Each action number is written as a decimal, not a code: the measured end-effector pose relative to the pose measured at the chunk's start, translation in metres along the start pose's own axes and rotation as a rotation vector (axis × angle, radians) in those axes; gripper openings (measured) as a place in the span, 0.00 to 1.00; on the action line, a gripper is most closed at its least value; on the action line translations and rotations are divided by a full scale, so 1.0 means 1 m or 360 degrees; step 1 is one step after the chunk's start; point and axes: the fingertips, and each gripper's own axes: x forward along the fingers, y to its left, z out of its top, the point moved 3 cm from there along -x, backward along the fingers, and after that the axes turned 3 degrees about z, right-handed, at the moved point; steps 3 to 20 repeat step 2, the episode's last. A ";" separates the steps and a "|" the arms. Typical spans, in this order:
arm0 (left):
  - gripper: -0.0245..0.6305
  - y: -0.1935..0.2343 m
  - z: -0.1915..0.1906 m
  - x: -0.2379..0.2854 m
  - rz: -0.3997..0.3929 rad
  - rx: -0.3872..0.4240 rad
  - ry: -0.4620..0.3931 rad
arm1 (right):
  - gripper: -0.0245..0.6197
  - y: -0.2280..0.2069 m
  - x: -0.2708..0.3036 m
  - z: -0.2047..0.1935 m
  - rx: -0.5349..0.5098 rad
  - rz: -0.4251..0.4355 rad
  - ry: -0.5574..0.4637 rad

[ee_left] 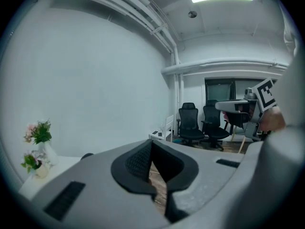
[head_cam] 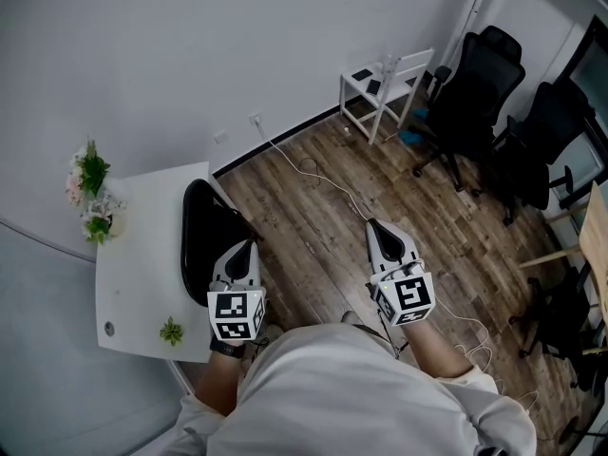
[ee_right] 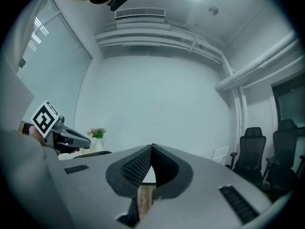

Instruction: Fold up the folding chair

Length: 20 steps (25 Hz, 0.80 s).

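A white folding chair (head_cam: 388, 85) stands unfolded by the far wall, with small items on its seat. It shows small in the left gripper view (ee_left: 167, 127) and in the right gripper view (ee_right: 220, 153). I hold both grippers close to my chest, far from that chair. My left gripper (head_cam: 251, 245) is shut with nothing in it, over the edge of a black chair (head_cam: 202, 236). My right gripper (head_cam: 371, 224) is shut and empty too, over the wooden floor. Each gripper view shows its own jaws closed together, with nothing between them.
A white table (head_cam: 133, 283) at my left carries a vase of flowers (head_cam: 90, 193) and a small plant (head_cam: 171, 331). Black office chairs (head_cam: 480, 84) stand at the right beyond the folding chair. A white cable (head_cam: 323, 183) trails over the floor. A wooden table (head_cam: 598, 240) edges in at the right.
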 end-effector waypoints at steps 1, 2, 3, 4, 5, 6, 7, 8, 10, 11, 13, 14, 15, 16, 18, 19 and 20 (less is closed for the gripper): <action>0.05 0.000 0.000 -0.001 0.0004 0.0000 -0.0001 | 0.06 0.000 0.000 0.001 -0.0004 0.0000 -0.0002; 0.05 0.001 0.001 -0.001 0.0007 0.0000 -0.0002 | 0.06 0.000 -0.001 0.001 -0.0007 -0.0001 -0.0004; 0.05 0.001 0.001 -0.001 0.0007 0.0000 -0.0002 | 0.06 0.000 -0.001 0.001 -0.0007 -0.0001 -0.0004; 0.05 0.001 0.001 -0.001 0.0007 0.0000 -0.0002 | 0.06 0.000 -0.001 0.001 -0.0007 -0.0001 -0.0004; 0.05 0.001 0.001 -0.001 0.0007 0.0000 -0.0002 | 0.06 0.000 -0.001 0.001 -0.0007 -0.0001 -0.0004; 0.05 0.001 0.001 -0.001 0.0007 0.0000 -0.0002 | 0.06 0.000 -0.001 0.001 -0.0007 -0.0001 -0.0004; 0.05 0.001 0.001 -0.001 0.0007 0.0000 -0.0002 | 0.06 0.000 -0.001 0.001 -0.0007 -0.0001 -0.0004; 0.05 0.001 0.001 -0.001 0.0007 0.0000 -0.0002 | 0.06 0.000 -0.001 0.001 -0.0007 -0.0001 -0.0004; 0.05 0.001 0.001 -0.001 0.0007 0.0000 -0.0002 | 0.06 0.000 -0.001 0.001 -0.0007 -0.0001 -0.0004; 0.05 0.001 0.001 -0.001 0.0007 0.0000 -0.0002 | 0.06 0.000 -0.001 0.001 -0.0007 -0.0001 -0.0004; 0.05 0.001 0.001 -0.001 0.0007 0.0000 -0.0002 | 0.06 0.000 -0.001 0.001 -0.0007 -0.0001 -0.0004; 0.05 0.001 0.001 -0.001 0.0007 0.0000 -0.0002 | 0.06 0.000 -0.001 0.001 -0.0007 -0.0001 -0.0004; 0.05 0.001 0.001 -0.001 0.0007 0.0000 -0.0002 | 0.06 0.000 -0.001 0.001 -0.0007 -0.0001 -0.0004; 0.05 0.001 0.001 -0.001 0.0007 0.0000 -0.0002 | 0.06 0.000 -0.001 0.001 -0.0007 -0.0001 -0.0004; 0.05 0.001 0.001 -0.001 0.0007 0.0000 -0.0002 | 0.06 0.000 -0.001 0.001 -0.0007 -0.0001 -0.0004; 0.05 0.001 0.001 -0.001 0.0007 0.0000 -0.0002 | 0.06 0.000 -0.001 0.001 -0.0007 -0.0001 -0.0004; 0.05 0.001 0.001 -0.001 0.0007 0.0000 -0.0002 | 0.06 0.000 -0.001 0.001 -0.0007 -0.0001 -0.0004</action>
